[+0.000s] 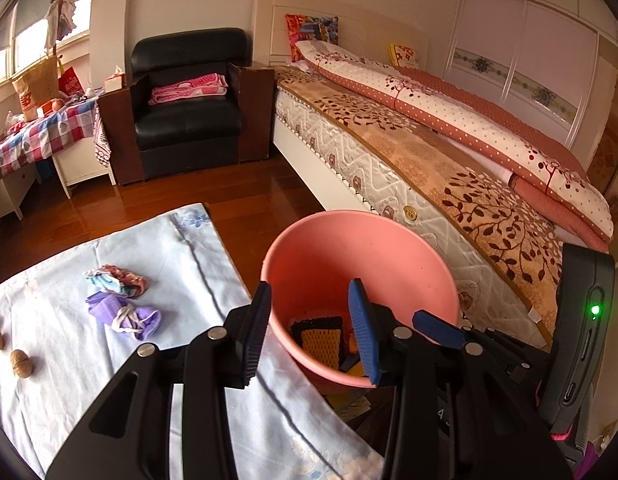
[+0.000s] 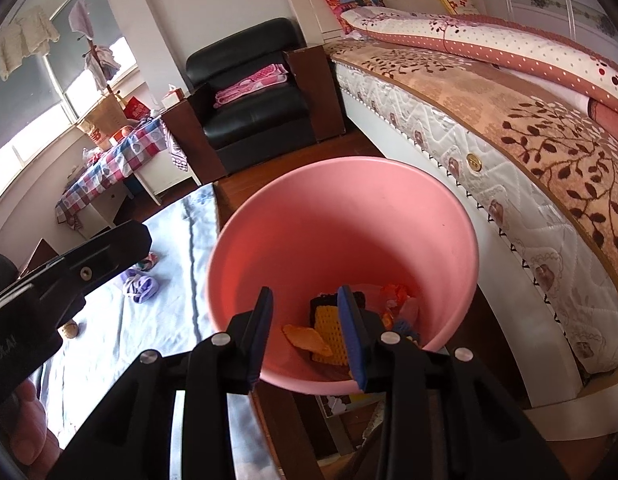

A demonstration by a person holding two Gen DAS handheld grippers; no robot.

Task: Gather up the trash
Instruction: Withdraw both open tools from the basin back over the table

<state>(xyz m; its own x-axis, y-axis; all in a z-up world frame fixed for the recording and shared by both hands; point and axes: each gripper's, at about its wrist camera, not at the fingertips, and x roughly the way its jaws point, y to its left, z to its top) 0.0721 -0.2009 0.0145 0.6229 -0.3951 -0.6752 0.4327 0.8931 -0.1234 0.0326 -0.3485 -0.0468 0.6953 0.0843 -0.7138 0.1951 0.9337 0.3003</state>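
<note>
1. Hovering over the near rim of the pink bin [image 1: 361, 264]: left claw [image 1: 313, 332], jaws standing wide apart, gripping nothing.
2. Hanging above the bin's mouth: right claw [image 2: 307, 336], jaws parted and empty, with nothing between the pads.
3. Lying in the bin's bottom: yellow foam net [image 2: 329, 332] on a black one, an orange scrap [image 2: 305, 338] just left of it, and red-orange wrappers [image 2: 395, 294] to the right.
4. Sitting left of the bin on the blue-clothed bench [image 1: 109, 360]: a crumpled colourful wad [image 1: 117, 280], with a purple wad [image 1: 125, 316] just nearer the camera.
5. Resting farther left of the bin, near the bench edge: two walnuts [image 1: 21, 363], close together but apart.
6. Standing right of the bin: bed [image 1: 429, 152], its mattress side running close past the bin.
7. Showing at the left edge of the right wrist view, left of the bin: fingers [image 2: 29, 428] gripping the other tool's black body.
</note>
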